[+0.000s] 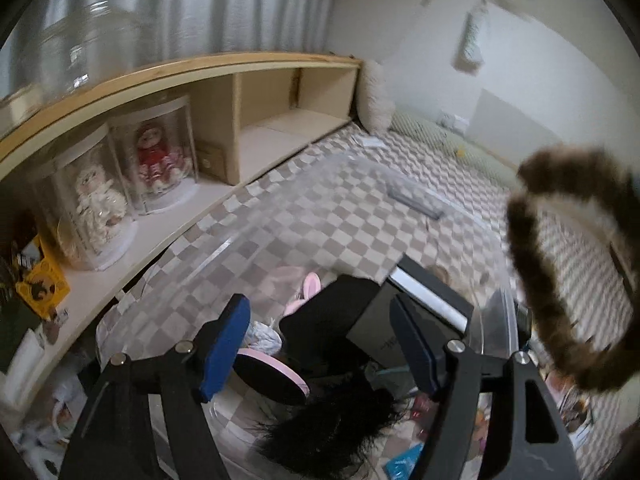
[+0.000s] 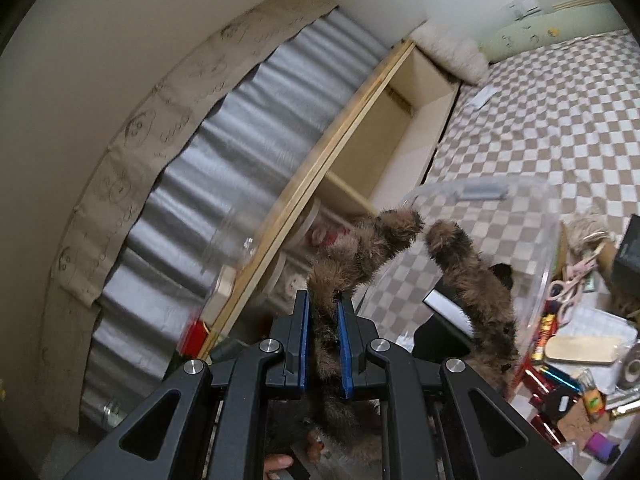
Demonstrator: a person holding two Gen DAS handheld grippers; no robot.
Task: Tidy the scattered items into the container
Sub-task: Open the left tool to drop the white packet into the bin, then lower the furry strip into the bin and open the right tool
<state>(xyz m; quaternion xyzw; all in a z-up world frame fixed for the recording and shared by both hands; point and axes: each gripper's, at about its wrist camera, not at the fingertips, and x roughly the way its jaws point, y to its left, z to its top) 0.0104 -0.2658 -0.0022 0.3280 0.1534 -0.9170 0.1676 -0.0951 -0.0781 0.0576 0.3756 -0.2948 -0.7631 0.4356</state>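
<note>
Half the furry brown headband (image 2: 400, 248) beyond the right tool (image 2: 323, 344), blurred.

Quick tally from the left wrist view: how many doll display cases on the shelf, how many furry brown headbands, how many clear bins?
Doll display cases: 2 (white doll, red doll)
Furry brown headband: 1
Clear bin: 1
Total: 4

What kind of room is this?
Probably a bedroom at home: a checkered blanket spread like bedding, a fluffy pillow by the wall, and dolls in clear cases on a wooden shelf.
</note>
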